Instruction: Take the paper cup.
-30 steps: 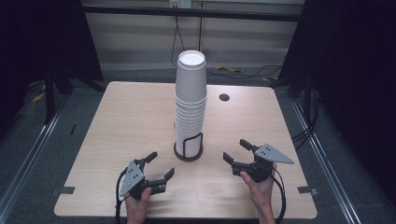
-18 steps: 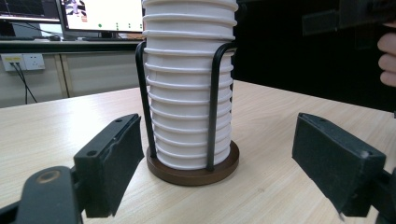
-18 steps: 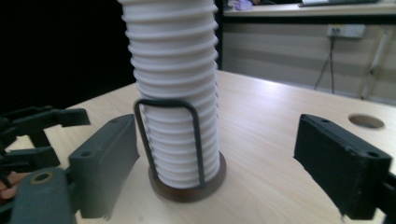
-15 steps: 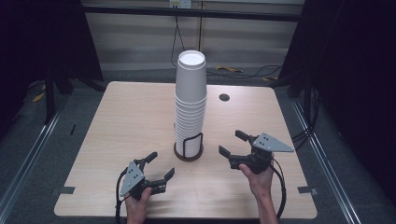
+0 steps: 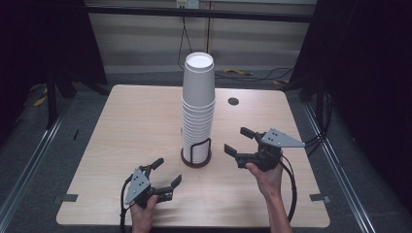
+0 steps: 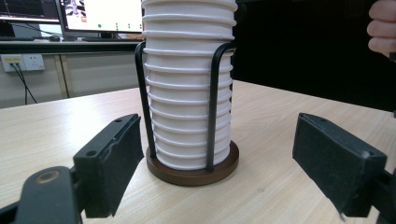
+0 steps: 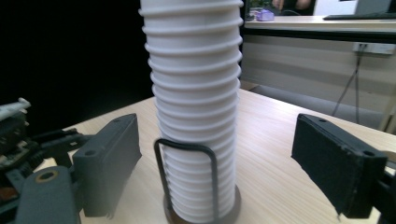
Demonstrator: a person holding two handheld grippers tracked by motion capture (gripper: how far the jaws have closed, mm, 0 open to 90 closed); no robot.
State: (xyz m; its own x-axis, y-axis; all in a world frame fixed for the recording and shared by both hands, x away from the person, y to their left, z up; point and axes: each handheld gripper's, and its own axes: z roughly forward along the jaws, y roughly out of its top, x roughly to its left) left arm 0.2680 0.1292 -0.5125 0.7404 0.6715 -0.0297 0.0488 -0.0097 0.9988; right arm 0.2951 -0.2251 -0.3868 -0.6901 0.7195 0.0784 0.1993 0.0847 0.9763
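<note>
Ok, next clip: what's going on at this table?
A person holds a two-jaw gripper in each hand, both aimed at a tall stack of white paper cups standing in a wire holder on a round brown base mid-table. The right gripper is raised beside the stack, jaws open; the left gripper sits low near the front edge of the table, also open. Neither touches the cups, so nothing is picked up yet.

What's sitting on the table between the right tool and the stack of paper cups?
Nothing: in the high view, bare tabletop separates the open right tool from the stack of paper cups in its wire holder.
</note>
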